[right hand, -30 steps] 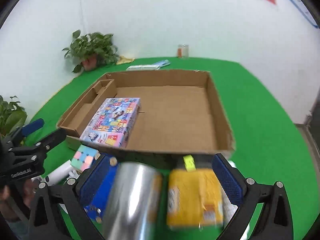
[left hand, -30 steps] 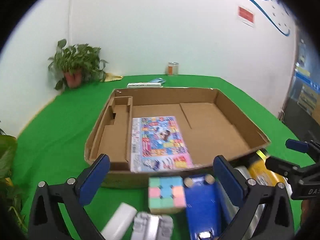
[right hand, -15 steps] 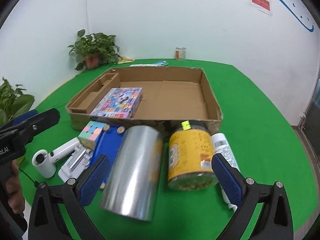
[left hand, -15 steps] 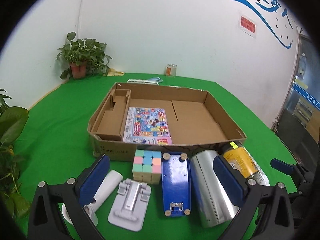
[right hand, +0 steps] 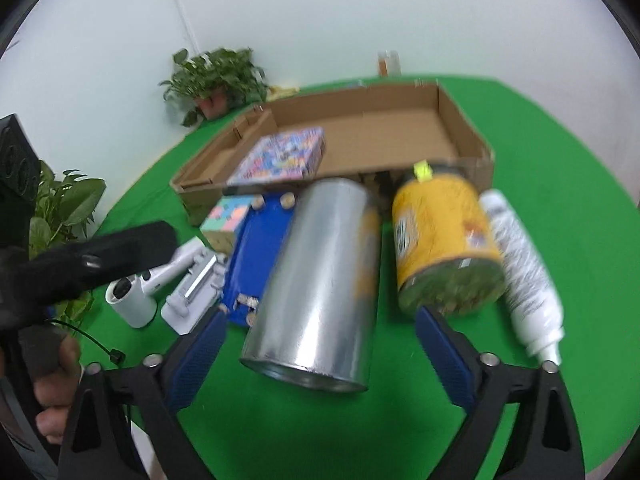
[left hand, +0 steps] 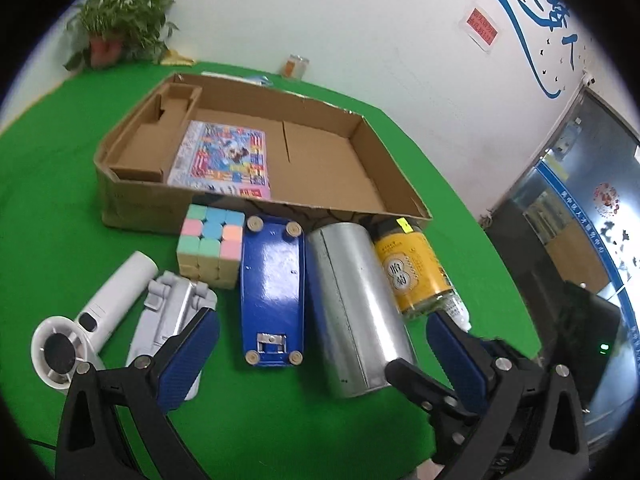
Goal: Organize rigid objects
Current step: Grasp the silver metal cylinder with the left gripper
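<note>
I see a green table (left hand: 280,420) with a shallow cardboard box (left hand: 256,208) toward the far side. Inside the box, 1 colourful flat game box (left hand: 224,160) lies next to the cardboard insert at the box's left end; the remaining floor of the box is bare.

In front of the box's near wall, 7 items lie in a row. From left in the left wrist view: a white handheld fan (left hand: 96,316), a grey folding stand (left hand: 172,312), a pastel puzzle cube (left hand: 210,244) touching the box wall, a blue stapler-like block (left hand: 272,288) lying with its underside up, a silver metal can (right hand: 316,280) on its side, a yellow-labelled jar (right hand: 440,240) on its side, and a white bottle (right hand: 520,272) just beside the jar.

Right gripper (right hand: 320,352): I read its jaws as closing, blue pads either side of the silver can's near end, not pressing on it. The right wrist view is motion-blurred.

Left gripper (left hand: 320,356): fingers spread wide, nothing between the pads; it hangs above the table, near the stapler-like block and the can.

A hand (right hand: 52,396) holding the left gripper's body shows at the left edge of the right wrist view.
</note>
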The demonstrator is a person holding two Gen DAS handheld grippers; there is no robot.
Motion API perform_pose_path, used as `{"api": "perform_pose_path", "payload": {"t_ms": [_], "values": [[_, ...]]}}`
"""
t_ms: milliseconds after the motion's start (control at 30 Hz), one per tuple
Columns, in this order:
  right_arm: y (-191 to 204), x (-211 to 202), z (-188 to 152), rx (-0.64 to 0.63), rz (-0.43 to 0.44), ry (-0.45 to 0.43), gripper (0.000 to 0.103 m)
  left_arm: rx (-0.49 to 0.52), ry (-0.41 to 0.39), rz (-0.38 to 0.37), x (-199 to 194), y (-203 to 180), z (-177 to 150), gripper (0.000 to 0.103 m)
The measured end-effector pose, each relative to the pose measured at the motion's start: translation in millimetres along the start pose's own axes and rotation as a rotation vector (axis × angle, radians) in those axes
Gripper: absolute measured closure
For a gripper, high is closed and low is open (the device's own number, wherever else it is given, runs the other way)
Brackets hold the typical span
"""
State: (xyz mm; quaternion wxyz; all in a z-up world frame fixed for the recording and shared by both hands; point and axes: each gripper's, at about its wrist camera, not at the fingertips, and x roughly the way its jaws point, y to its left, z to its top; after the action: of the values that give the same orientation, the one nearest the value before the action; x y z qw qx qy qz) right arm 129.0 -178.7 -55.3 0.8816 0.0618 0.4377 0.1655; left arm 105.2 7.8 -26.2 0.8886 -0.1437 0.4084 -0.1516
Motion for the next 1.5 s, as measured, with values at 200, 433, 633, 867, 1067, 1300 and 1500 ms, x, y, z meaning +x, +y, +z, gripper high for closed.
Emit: {"api": "perform_pose_path", "payload": {"t_ms": [200,433,633,867,1067,1300,1500], "values": [[-9.9,33.8,-10.1,0.109,0.092,0.101,0.021,0.007,0.040,-0.023,6.9,1.7,-5.9,0.000],[5.8,28.8,-22.1,0.007,0.017,0.096,0.022,0.008,0.134,-0.011,20.3,1.6,-23.9,0.002],[26.5,-0.8,-57.7,-0.113,-0.069,0.106,0.021,-0.018,0.209,-0.129,27.8,-3.4,-44.4,0.002],[39.8,-30.9,-73.1,-0.190,0.033,0.129,0.017,-0.062,0.280,-0.194,41.6,0.9,-58.6,0.002],[-12.0,-23.3,-56.5,0.109,0.198,0.203,0.018,-0.074,0.296,-0.195,44.9,1.6,-58.5,0.002],[-8.2,9.5,-59.7,0.172,0.319,0.298,0.021,-0.099,0.351,-0.244,59.4,-0.2,-61.8,0.017],[6.7,19.7,-56.0,0.150,0.324,0.320,0.020,-0.114,0.378,-0.248,64.1,1.3,-63.5,0.017]]}}
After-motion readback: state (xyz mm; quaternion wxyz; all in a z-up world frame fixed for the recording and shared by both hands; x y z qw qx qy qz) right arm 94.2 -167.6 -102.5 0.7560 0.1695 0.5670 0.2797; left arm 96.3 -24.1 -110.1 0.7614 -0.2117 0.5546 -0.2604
